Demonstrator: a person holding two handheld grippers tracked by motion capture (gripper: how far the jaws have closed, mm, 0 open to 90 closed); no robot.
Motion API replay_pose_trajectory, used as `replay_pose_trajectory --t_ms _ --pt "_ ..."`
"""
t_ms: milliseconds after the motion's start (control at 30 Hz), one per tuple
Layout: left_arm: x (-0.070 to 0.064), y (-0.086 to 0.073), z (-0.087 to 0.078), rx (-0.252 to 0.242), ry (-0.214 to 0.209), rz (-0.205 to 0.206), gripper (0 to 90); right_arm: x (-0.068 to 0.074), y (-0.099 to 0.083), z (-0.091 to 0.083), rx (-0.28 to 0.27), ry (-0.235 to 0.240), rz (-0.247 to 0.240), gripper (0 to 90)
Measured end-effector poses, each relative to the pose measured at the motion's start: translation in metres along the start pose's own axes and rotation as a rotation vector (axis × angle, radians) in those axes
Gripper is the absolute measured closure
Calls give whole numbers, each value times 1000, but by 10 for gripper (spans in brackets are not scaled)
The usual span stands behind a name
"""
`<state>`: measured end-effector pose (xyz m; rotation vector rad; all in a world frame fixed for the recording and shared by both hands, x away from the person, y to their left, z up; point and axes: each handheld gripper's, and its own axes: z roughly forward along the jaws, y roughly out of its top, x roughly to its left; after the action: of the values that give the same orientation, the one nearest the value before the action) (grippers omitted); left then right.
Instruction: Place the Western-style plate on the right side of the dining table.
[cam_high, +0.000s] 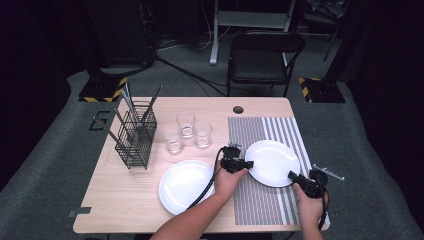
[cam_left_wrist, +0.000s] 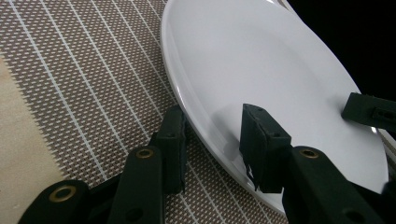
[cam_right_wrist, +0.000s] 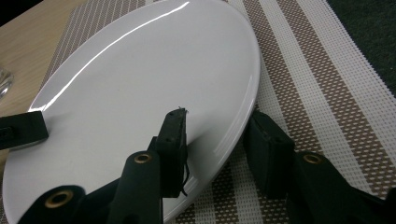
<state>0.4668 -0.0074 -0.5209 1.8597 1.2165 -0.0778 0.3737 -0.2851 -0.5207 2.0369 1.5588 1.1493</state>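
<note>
Round white ceramic plate (cam_high: 272, 162), lying on the brown-and-white striped woven placemat (cam_high: 257, 200) at the right of the light wooden tabletop (cam_high: 125, 200), being straddled at opposite rims by both claws; second round white plate (cam_high: 185, 186) resting apart to its left on bare wood, three clear drinking glasses (cam_high: 187, 132) and a black wire cutlery rack (cam_high: 135, 135) standing farther back-left.

Judging the step in hand as a two-sided grip for lifting; worth closing both claws evenly and together, seating each well over the rim before squeezing, since glazed ceramic looks slippery and a shallow bite could let the plate tip; worth keeping the lower jaw sliding flat under the rim rather than snagging the placemat weave, then raising both sides level.

Left claw (cam_left_wrist: 212, 135) standing moderately open, one jaw outside and below the rim against the placemat, the other above the plate's inner surface, casting a shadow there; not yet clamping anything, contact with the rim hard to tell.

Right claw (cam_right_wrist: 219, 133) likewise partly open, one jaw over the plate face, the other outside the rim over the placemat; gripping nothing yet; seen from above at the plate's near-right edge (cam_high: 295, 177).
</note>
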Motion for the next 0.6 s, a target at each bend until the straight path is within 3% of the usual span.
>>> replay_pose_trajectory --t_ms 233,367,600 --pt "-1 0 0 3 5 12 606 0 0 0 -3 -6 -4 597" --pt "-1 1 -1 7 3 -3 574 1 0 0 -4 -9 -5 596" --pt "0 2 -4 8 32 6 543 0 -1 -1 -4 -6 1 595"
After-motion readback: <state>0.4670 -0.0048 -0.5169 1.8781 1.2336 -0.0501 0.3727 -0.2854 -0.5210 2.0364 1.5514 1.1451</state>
